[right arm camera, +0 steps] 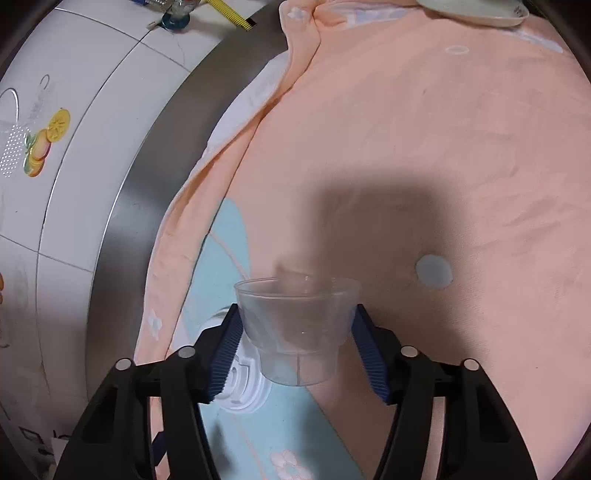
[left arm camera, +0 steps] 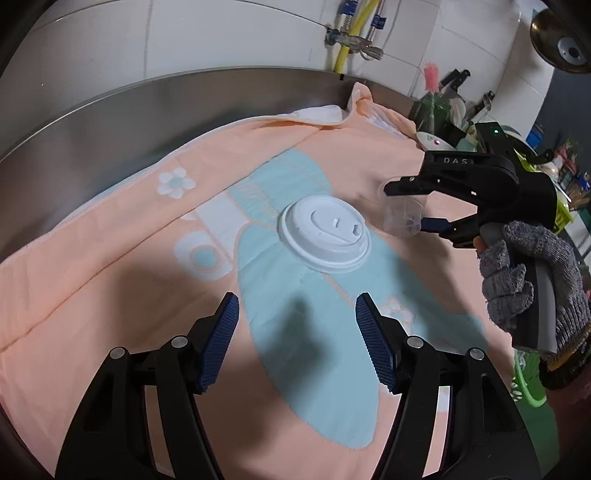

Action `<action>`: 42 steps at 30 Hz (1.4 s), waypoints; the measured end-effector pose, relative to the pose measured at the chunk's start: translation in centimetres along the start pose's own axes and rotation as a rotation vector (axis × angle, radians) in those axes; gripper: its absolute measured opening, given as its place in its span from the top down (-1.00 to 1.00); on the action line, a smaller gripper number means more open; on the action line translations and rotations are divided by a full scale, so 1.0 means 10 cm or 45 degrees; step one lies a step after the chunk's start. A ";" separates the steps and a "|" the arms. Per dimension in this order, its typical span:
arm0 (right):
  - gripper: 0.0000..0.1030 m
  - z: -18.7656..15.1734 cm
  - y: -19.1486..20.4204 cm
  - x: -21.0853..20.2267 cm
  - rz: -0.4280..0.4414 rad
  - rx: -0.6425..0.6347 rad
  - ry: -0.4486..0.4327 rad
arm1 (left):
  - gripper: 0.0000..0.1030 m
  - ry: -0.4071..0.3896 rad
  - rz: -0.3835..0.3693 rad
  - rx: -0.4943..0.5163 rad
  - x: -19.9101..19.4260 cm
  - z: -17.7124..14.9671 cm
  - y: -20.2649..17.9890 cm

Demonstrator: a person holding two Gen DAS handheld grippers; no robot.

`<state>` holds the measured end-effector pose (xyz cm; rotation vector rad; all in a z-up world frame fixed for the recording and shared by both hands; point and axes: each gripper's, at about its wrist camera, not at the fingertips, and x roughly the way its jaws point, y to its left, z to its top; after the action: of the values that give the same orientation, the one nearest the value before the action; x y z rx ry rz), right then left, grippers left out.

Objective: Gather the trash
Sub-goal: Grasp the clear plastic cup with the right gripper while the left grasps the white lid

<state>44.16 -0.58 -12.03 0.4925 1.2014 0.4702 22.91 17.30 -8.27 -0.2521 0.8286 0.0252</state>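
Clamping my right gripper (right arm camera: 297, 347) on the clear plastic cup (right arm camera: 295, 328), I want both pads square on its thin wall, squeezing gently so it doesn't buckle. My left gripper (left arm camera: 297, 343) hangs with jaws apart, nothing between them, near the white lid (left arm camera: 325, 234) on the peach towel (left arm camera: 110, 266). Only my left view shows the whole lid; my right view alone shows the far plate (right arm camera: 476, 11).

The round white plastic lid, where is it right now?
The round white plastic lid lies flat on the peach towel, ahead of the open left gripper, beside the clear plastic cup.
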 end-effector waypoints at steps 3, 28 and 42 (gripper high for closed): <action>-0.12 -0.02 -0.01 -0.04 0.023 -0.032 -0.015 | -0.27 0.008 0.005 0.026 0.07 0.06 -0.05; -0.11 -0.65 -0.23 -1.11 0.025 -0.361 -0.206 | -0.66 0.134 0.066 0.239 0.84 0.55 -0.38; -0.12 -0.81 -0.47 -1.30 -0.043 -0.399 -0.218 | -0.66 0.143 0.073 0.299 1.01 0.58 -0.49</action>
<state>33.05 -11.01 -7.28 0.2375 0.9490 0.5641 34.52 13.16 -10.83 -0.0085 0.9416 -0.0329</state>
